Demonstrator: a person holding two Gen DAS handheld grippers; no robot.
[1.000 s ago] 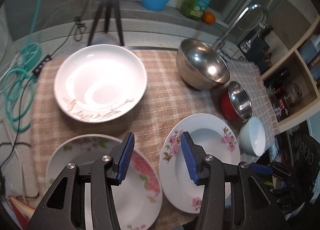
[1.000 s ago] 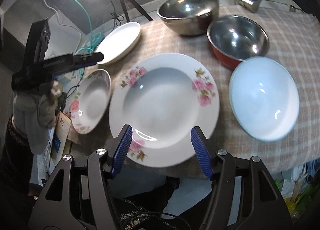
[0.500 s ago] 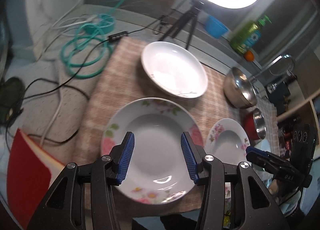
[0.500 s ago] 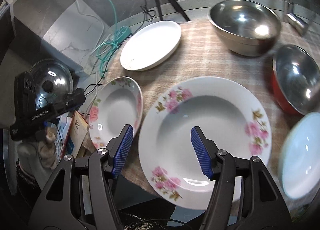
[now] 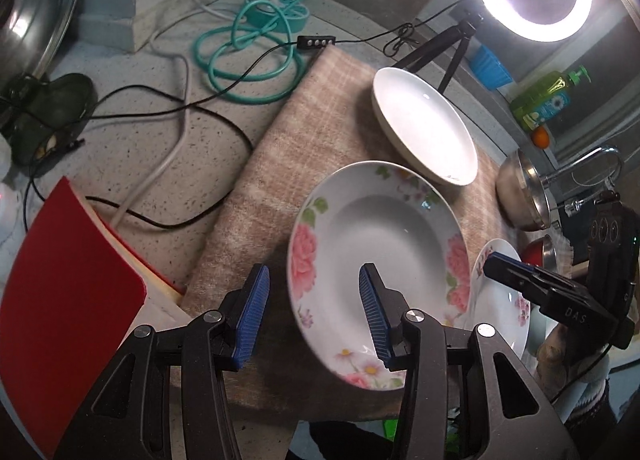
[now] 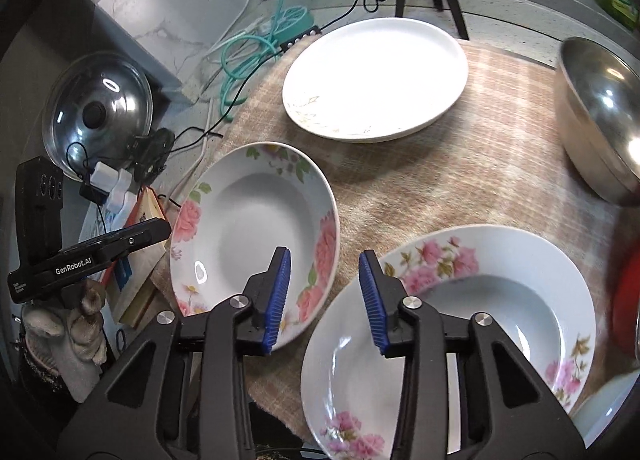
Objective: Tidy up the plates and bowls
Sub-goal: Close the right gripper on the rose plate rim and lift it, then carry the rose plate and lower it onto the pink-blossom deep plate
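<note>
On the checked cloth (image 6: 480, 147), both grippers have swung left off the right-hand rose plate (image 6: 500, 300) toward the left rose plate (image 5: 376, 260). Left gripper (image 5: 312, 316): fingers apart, closing a little, straddling that plate's near-left rim, no pad contact visible. Right gripper (image 6: 324, 296): jaws closing fast on nothing, hanging over the gap between the two rose plates. Plain white plate (image 6: 376, 75) sits behind. Looks like the left rose plate gets picked first for stacking

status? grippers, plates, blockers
Left gripper closing astride near floral plate's rim. Right gripper closing, empty, between both floral plates. Nothing in the way.
</note>
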